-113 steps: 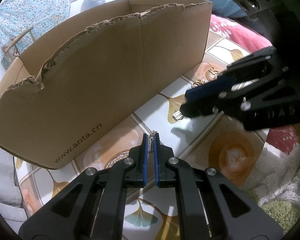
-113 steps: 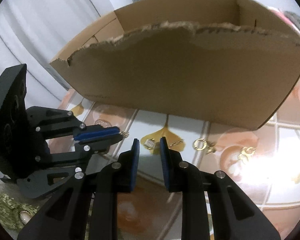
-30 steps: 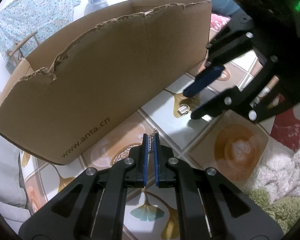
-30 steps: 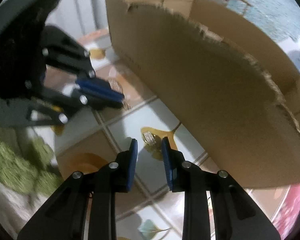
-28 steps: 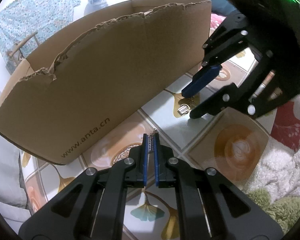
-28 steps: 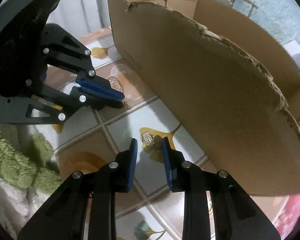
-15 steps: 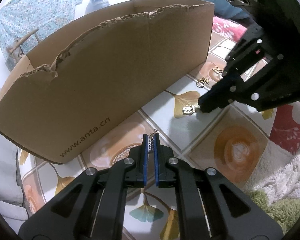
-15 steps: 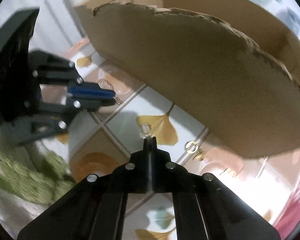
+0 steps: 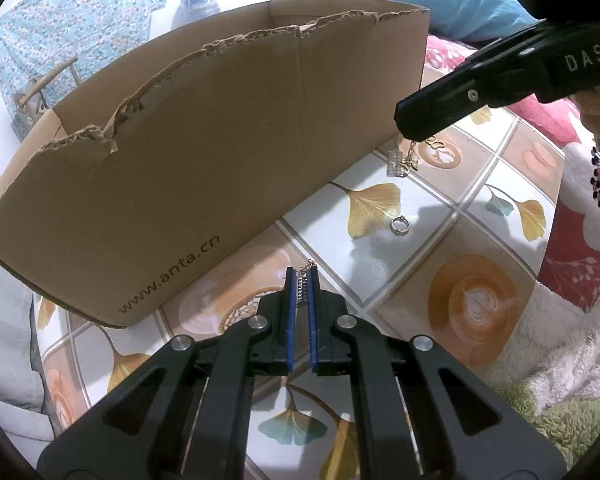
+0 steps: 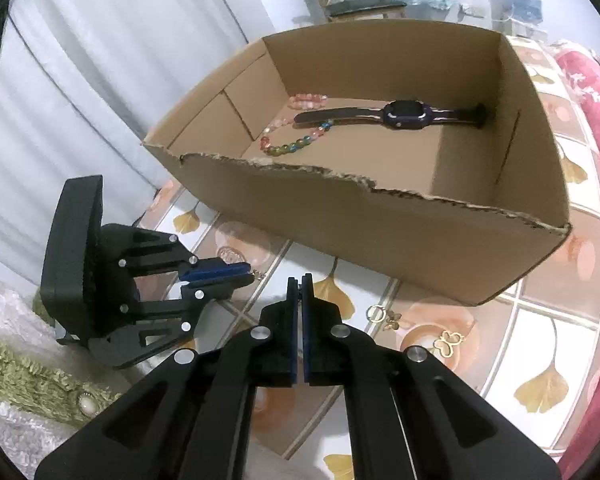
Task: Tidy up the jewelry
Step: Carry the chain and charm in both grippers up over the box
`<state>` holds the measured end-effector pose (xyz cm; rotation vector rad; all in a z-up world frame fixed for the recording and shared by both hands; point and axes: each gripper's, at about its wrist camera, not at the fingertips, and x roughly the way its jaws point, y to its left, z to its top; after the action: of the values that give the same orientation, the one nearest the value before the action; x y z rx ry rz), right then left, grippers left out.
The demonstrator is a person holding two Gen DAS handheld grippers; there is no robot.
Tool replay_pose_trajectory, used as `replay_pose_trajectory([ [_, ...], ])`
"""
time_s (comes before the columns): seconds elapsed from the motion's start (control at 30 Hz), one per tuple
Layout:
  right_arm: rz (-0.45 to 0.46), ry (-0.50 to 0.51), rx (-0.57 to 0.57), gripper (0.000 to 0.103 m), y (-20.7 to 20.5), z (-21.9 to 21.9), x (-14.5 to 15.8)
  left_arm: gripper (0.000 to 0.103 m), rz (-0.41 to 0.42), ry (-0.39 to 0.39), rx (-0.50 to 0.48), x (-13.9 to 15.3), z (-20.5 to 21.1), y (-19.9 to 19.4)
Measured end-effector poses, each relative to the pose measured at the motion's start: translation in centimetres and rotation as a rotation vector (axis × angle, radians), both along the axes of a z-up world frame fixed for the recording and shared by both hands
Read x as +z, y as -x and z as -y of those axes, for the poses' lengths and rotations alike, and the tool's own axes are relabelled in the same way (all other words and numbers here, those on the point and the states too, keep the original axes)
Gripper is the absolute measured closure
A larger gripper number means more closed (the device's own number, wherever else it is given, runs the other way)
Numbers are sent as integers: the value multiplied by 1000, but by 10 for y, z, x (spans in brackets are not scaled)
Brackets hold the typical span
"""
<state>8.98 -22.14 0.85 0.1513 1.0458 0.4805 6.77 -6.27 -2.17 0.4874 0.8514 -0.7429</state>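
Observation:
In the left wrist view my left gripper (image 9: 303,280) is shut on a small silver charm (image 9: 302,285) with a fine chain, held just above the tiled tabletop. My right gripper (image 9: 410,130) hangs up and to the right of it, shut, with a silver rectangular pendant (image 9: 395,159) and a short gold chain dangling from its tips. In the right wrist view the right gripper (image 10: 300,280) has its pads pressed together and the pendant is hidden below them. The left gripper (image 10: 224,272) is at its left. The torn cardboard box (image 10: 440,248) stands just beyond both.
Inside the box lie a dark watch (image 10: 404,114) and a coloured bead bracelet (image 10: 296,146). A ring (image 9: 400,225) lies on the tabletop (image 9: 440,240) by a ginkgo-leaf tile. Gold butterfly earrings (image 10: 446,340) lie to the right. Fluffy green and white fabric (image 10: 24,384) borders the near edge.
The right gripper shut on the silver pendant that lay on the leaf tile, rolled upright and lifted it off the table. The left gripper kept still with its charm.

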Motion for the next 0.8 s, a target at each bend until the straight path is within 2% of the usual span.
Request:
replay_pose_trajectory([
  [0.4, 5, -86, -66, 101, 2, 8, -5, 101, 9, 2, 8, 0, 4, 5],
  [0.8, 81, -123, -79, 101, 13, 12, 13, 103, 56, 34, -4, 27, 5, 17],
])
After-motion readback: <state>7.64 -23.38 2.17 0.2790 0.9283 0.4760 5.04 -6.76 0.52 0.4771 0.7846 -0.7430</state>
